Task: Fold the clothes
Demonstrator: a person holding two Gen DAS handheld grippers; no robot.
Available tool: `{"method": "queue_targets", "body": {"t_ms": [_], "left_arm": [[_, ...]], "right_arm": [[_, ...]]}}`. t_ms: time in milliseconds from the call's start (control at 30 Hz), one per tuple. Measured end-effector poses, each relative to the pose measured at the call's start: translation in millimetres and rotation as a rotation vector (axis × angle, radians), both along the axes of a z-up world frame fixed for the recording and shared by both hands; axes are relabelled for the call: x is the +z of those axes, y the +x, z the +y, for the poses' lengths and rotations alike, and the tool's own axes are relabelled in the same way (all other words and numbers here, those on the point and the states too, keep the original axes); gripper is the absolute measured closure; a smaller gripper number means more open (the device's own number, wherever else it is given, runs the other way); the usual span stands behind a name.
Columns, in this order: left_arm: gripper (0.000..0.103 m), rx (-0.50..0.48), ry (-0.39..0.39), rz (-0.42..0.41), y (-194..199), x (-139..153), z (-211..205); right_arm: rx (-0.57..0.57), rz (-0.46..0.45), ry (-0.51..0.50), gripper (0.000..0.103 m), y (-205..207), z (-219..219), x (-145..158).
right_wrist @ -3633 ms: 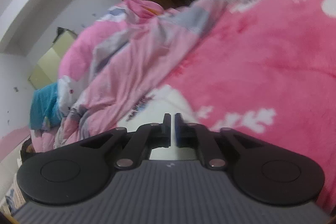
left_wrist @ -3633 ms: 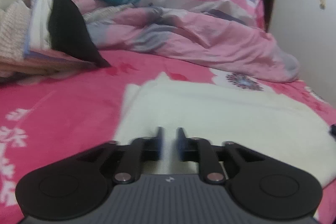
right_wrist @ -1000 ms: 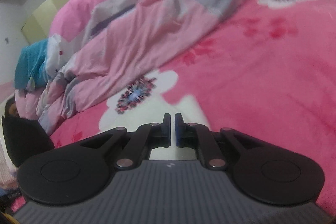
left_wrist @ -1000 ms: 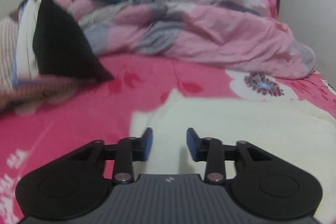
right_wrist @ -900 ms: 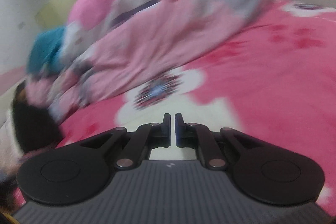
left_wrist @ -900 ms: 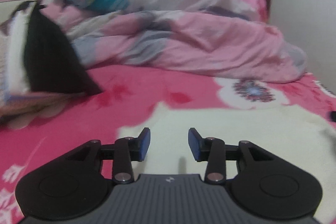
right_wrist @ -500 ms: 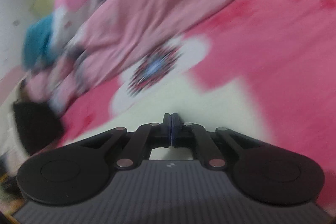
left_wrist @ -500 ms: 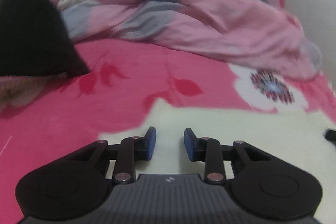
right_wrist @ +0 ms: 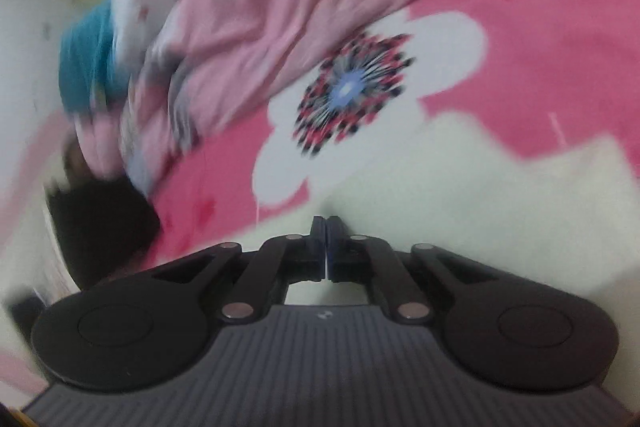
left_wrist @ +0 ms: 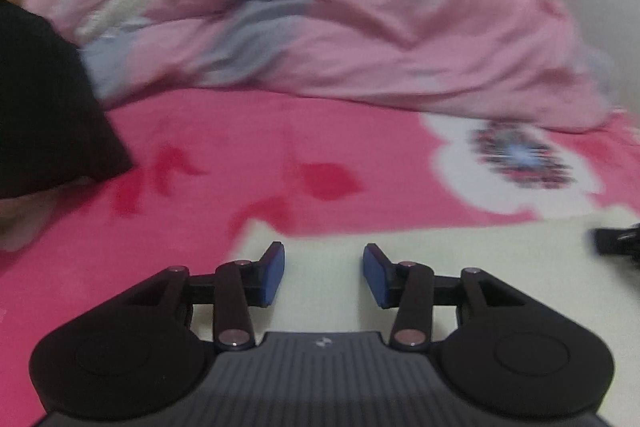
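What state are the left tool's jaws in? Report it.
Open. The left tool has a clear gap between its blue pads, having just widened, with only the cream garment lying beneath, nothing pinched.

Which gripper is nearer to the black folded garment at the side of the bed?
Left. The left gripper, open, sits over the cream garment with the black garment close at its left. The right gripper, shut, is farther along the cream garment, near the flower print.

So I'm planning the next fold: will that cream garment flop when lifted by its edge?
Probably floppy: the cream garment lies flat, following the pink bedspread. Likely light and fuzzy, so hardly slippery, though blur hides its texture.
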State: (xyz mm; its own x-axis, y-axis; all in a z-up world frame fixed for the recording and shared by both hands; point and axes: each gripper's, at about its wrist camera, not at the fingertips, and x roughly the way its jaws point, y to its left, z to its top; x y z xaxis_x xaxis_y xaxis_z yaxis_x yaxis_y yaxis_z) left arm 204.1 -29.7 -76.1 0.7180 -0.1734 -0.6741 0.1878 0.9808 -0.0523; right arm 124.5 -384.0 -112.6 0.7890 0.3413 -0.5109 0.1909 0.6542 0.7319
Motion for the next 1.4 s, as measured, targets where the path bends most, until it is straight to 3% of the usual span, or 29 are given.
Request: {"method": "queue_targets", "body": {"t_ms": [33,167,267,400,533,600,700,733,833,933,1000,1167,1300,1400], "left_arm": [[0.059,0.019,-0.058,0.015,3.5,0.1,10.8],[0.054,0.146,-0.088,0.030,12.0,1.8,44.1],[0.055,0.200,-0.149,0.039,9.9,6.8,69.0],[0.055,0.133,-0.171,-0.033,-18.9,28.8,72.2],[0.053,-0.001,-0.186,-0.034,-49.5,39.0,60.7],[0.053,-0.027,-0.172,-0.013,-57.2,29.6,58.5],[0.060,-0.043,-0.161,0.012,-65.2,13.1,61.3],[0.070,-0.031,-0.195,0.014,-64.9,9.0,70.7],[0.070,-0.003,-0.288,0.024,-69.7,13.4,93.4],[0.054,0.002,-0.232,-0.044,-84.4,28.6,92.8],[0.054,-0.015,-0.195,-0.094,-97.1,38.1,88.6],[0.053,-0.110,-0.193,-0.094,-127.0,38.0,68.7],[0.054,-0.082,-0.165,-0.072,-140.7,18.4,73.3],[0.057,-0.052,-0.164,-0.064,-149.4,10.6,85.7]], "right_arm": [[-0.046,-0.015,-0.011,0.103,-4.3,-10.3,2.3],[-0.274,-0.016,-0.096,0.098,-26.3,-51.5,10.8],[-0.393,-0.037,0.005,0.098,-53.7,-83.6,7.5],[-0.355,-0.134,0.024,0.098,-83.7,-78.2,29.3],[-0.091,-0.139,0.084,0.098,-79.3,-39.3,29.1],[-0.029,-0.101,0.120,0.098,-78.1,-26.6,15.8],[-0.129,-0.092,0.160,0.103,-89.8,-44.0,-5.3],[-0.193,-0.096,0.159,0.103,-98.6,-54.2,-6.7],[-0.377,-0.095,0.129,0.098,-125.7,-79.4,-6.2],[-0.402,-0.133,0.104,0.098,-149.5,-77.6,3.4],[-0.360,-0.176,0.090,0.098,-153.1,-60.7,9.1],[-0.132,-0.222,0.138,0.098,-152.5,-2.8,14.7],[-0.149,-0.180,0.143,0.102,-160.8,11.9,-1.9],[-0.333,-0.196,0.075,0.102,-190.9,-4.7,-0.4]]}}
